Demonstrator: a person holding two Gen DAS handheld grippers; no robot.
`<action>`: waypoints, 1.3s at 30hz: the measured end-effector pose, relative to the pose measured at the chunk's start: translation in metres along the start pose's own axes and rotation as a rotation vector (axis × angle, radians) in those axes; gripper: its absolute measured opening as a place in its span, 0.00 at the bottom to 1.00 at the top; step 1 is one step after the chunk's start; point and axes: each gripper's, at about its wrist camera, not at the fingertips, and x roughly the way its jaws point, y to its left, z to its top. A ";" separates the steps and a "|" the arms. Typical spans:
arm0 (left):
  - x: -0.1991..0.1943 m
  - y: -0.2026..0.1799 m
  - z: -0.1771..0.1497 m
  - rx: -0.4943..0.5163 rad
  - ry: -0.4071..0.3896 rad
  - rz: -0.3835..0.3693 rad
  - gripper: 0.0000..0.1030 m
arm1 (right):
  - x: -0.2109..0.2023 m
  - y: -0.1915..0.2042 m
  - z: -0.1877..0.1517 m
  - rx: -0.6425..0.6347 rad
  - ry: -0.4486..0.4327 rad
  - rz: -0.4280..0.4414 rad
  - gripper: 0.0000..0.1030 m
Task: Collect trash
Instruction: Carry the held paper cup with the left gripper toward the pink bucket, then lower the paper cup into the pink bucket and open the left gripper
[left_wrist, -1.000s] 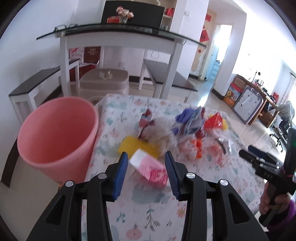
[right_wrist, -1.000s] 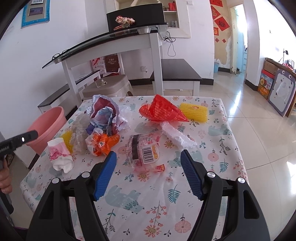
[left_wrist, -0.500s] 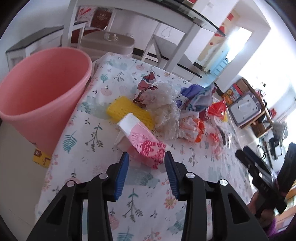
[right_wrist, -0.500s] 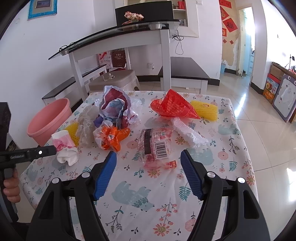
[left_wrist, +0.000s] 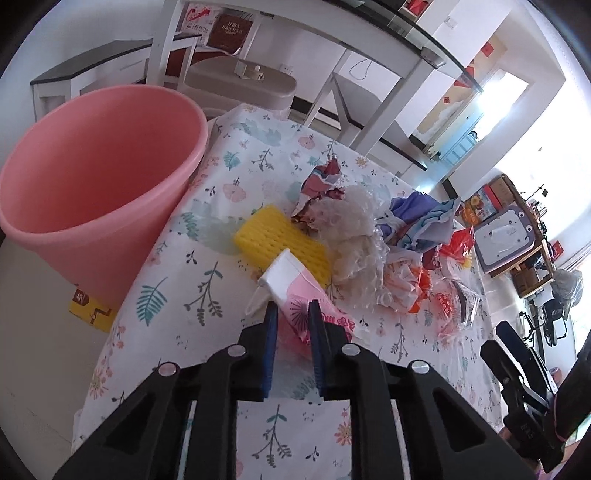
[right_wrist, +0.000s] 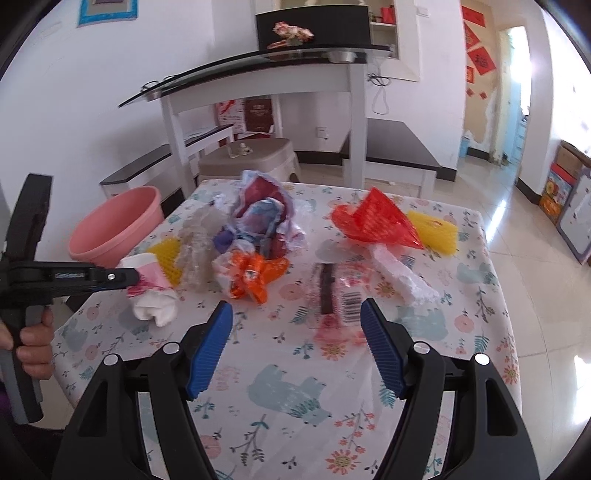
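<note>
Round pink plastic bin (left_wrist: 99, 177): smooth, slight sheen; counter's floral white cloth cover (right_wrist: 295, 376): matt, soft; yellow foam mesh sleeve (left_wrist: 273, 236): rough, netted; crumpled clear plastic wrap (left_wrist: 354, 240): glossy, wrinkled; left claw (left_wrist: 291, 317) ribbed blue rubber pads (left_wrist: 271, 339), matt black plastic body; pink-and-white paper packet (left_wrist: 291, 288): matt.

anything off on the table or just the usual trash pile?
Just trash on the table: crumpled wrappers, a red net, torn white foam. Nothing spilled. The left gripper is closing on a squashed pink-and-white pack. The pink bin stands upright off the table's edge.
</note>
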 end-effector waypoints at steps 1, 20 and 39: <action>-0.002 -0.001 0.001 0.009 -0.017 0.000 0.12 | 0.000 0.002 0.001 -0.006 0.002 0.012 0.70; -0.072 0.015 0.008 0.124 -0.225 0.049 0.06 | 0.082 0.079 0.052 -0.083 0.155 0.218 0.45; -0.084 0.046 0.018 0.081 -0.288 0.053 0.06 | 0.074 0.085 0.065 -0.071 0.116 0.220 0.14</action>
